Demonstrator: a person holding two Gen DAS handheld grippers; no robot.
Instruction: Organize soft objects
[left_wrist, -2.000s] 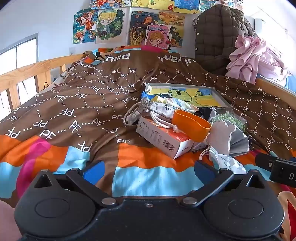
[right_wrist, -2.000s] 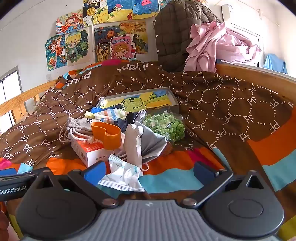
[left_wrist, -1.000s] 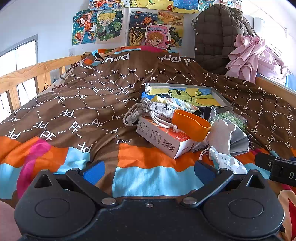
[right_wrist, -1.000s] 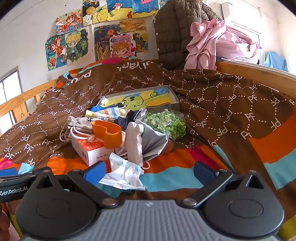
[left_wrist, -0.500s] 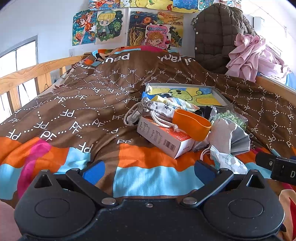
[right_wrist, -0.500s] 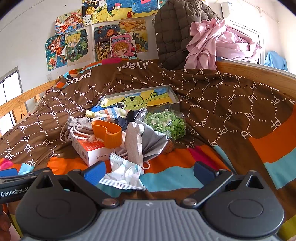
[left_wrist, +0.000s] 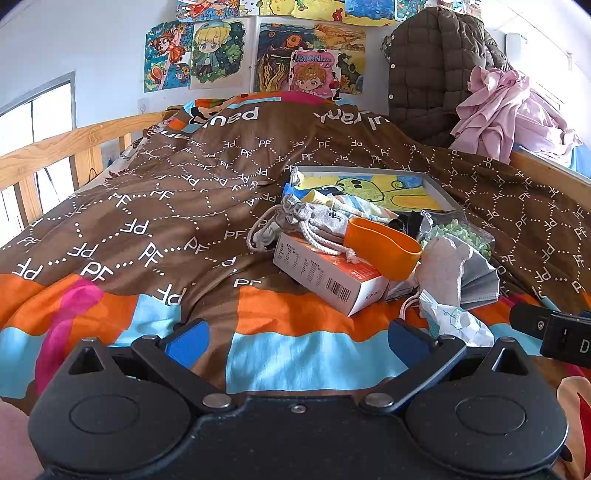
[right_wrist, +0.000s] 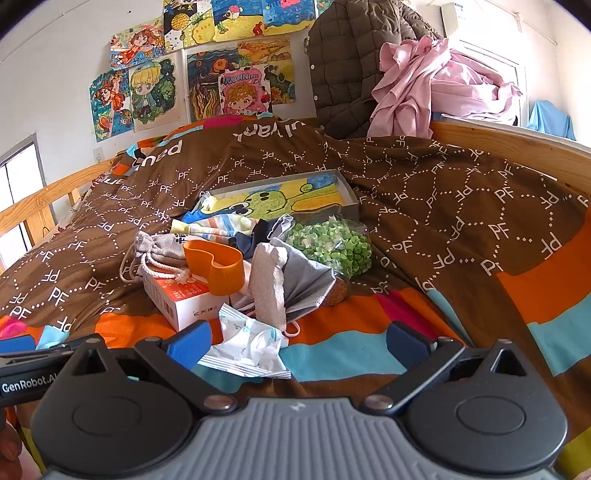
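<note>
Both fingers spread wide, empty; left gripper (left_wrist: 297, 338) | right gripper (right_wrist: 299, 341) | pile (right_wrist: 236, 266) ahead; bare quilt (left_wrist: 147, 221) leftward

Bright daylight from the glazed window (left_wrist: 35, 122) at left; sharp focus; strong fisheye curvature, dark vignetted corners.

Left gripper (left_wrist: 295, 339) low over quilt (left_wrist: 155, 206), jaws wide apart, holding nothing. Ahead, a heap: white box (left_wrist: 325, 277) under orange band (left_wrist: 384, 251) and grey pouch (left_wrist: 317, 218); mask (left_wrist: 458, 269) and wrapper (left_wrist: 454, 321) to the right, tray (left_wrist: 369, 184) behind. Right gripper's edge (left_wrist: 554, 332) at far right.
</note>
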